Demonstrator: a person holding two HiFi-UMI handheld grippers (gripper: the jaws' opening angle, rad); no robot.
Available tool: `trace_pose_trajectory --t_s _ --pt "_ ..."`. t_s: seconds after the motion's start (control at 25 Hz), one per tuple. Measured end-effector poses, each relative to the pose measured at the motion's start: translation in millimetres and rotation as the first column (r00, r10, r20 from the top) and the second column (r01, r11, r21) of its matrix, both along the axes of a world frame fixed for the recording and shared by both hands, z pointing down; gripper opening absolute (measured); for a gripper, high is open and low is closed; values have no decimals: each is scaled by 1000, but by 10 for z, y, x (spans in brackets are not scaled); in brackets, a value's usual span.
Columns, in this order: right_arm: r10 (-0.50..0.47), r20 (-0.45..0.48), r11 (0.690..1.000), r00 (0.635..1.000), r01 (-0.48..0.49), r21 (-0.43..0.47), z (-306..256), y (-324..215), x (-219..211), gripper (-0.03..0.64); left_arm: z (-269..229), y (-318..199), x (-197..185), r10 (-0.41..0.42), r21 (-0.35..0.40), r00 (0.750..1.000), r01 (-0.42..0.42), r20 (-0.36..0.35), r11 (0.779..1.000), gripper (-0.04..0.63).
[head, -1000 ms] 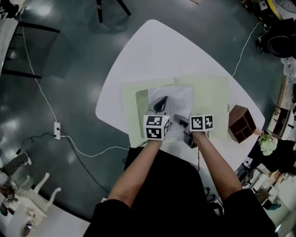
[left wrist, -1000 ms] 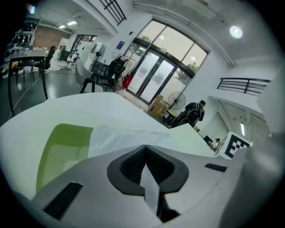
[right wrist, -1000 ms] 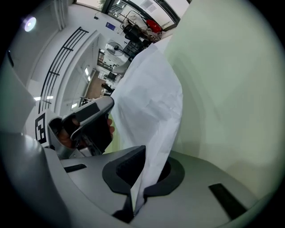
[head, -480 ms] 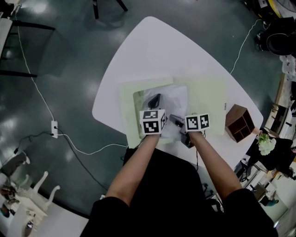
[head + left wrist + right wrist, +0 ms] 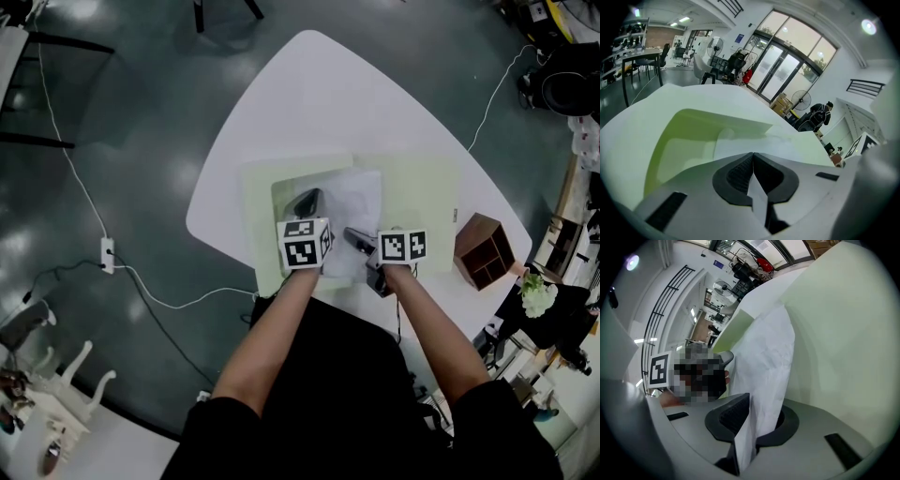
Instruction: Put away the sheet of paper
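A white sheet of paper [image 5: 354, 199] lies across an open pale green folder [image 5: 424, 199] on the white table [image 5: 309, 103]. My left gripper [image 5: 307, 200] is at the sheet's left side, over the folder's left leaf. In the left gripper view the left gripper [image 5: 752, 157] is shut, with a sliver of the sheet [image 5: 758, 206] pinched between its pads. My right gripper [image 5: 354, 236] is at the sheet's near edge. Its jaws have just been opening. In the right gripper view the sheet [image 5: 768, 357] still stands loosely between the parted jaws of the right gripper [image 5: 757, 416].
A small brown wooden shelf box [image 5: 487, 251] stands at the table's right edge. A power strip [image 5: 106, 253] and its cables trail over the dark floor on the left. The table's near edge lies just below both grippers, against the person's body.
The left gripper has sunk toward the folder with the sheet's edge, and the sheet lies flatter. The right gripper has stayed where it was.
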State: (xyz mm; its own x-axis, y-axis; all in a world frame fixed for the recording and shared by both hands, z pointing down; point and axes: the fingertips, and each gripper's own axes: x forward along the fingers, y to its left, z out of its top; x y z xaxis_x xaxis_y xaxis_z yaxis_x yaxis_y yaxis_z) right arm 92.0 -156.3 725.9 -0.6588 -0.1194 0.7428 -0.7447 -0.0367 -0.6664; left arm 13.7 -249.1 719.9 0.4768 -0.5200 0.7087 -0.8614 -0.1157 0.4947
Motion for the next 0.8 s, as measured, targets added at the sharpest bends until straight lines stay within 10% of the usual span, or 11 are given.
trace_pose_trajectory --t_s 0.36,0.8 --pt "57 -44 991 997 -51 124 -153 -155 139 185 -50 89 23 0 3 1000 0 -10 1000 3" --pt "134 -125 971 983 -105 214 -225 -309 439 153 -81 205 -11 47 27 999 -47 -26 999 3"
